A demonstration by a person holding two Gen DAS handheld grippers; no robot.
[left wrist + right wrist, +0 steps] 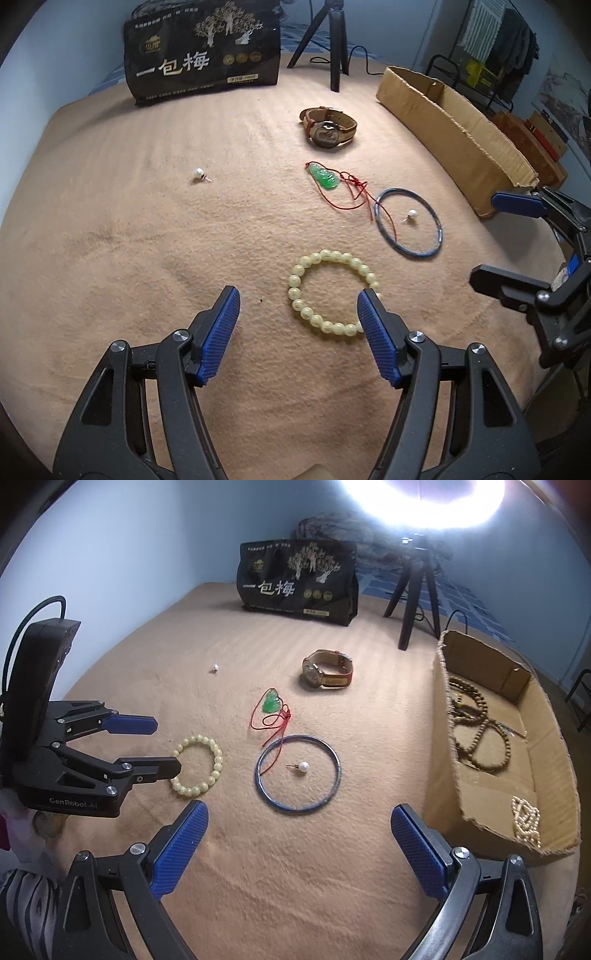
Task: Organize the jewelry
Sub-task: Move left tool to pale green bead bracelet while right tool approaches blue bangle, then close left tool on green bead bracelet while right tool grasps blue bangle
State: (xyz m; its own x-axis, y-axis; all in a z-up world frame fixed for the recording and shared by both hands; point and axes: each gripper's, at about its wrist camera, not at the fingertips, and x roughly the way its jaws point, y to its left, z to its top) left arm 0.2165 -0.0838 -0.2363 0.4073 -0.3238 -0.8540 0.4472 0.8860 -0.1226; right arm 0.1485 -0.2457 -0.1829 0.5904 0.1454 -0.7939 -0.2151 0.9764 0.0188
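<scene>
A pale bead bracelet point(331, 291) point(199, 765) lies on the tan cloth. My left gripper point(298, 306) point(162, 744) is open just before it, its right pad at the bracelet's edge. A blue bangle point(409, 222) point(297, 773) rings a pearl stud point(302, 766). A green pendant point(325, 176) point(272, 702) on red cord, a brown watch point(328, 126) point(327, 669) and a second pearl stud point(199, 173) point(215, 668) lie beyond. My right gripper point(300, 825) point(491, 240) is open and empty, near the bangle.
A cardboard box point(491, 797) point(454, 133) at the right holds wooden bead strings point(480, 731) and a pearl strand point(526, 819). A black bag point(201, 51) point(299, 579) and a tripod point(334, 44) point(413, 590) stand at the back.
</scene>
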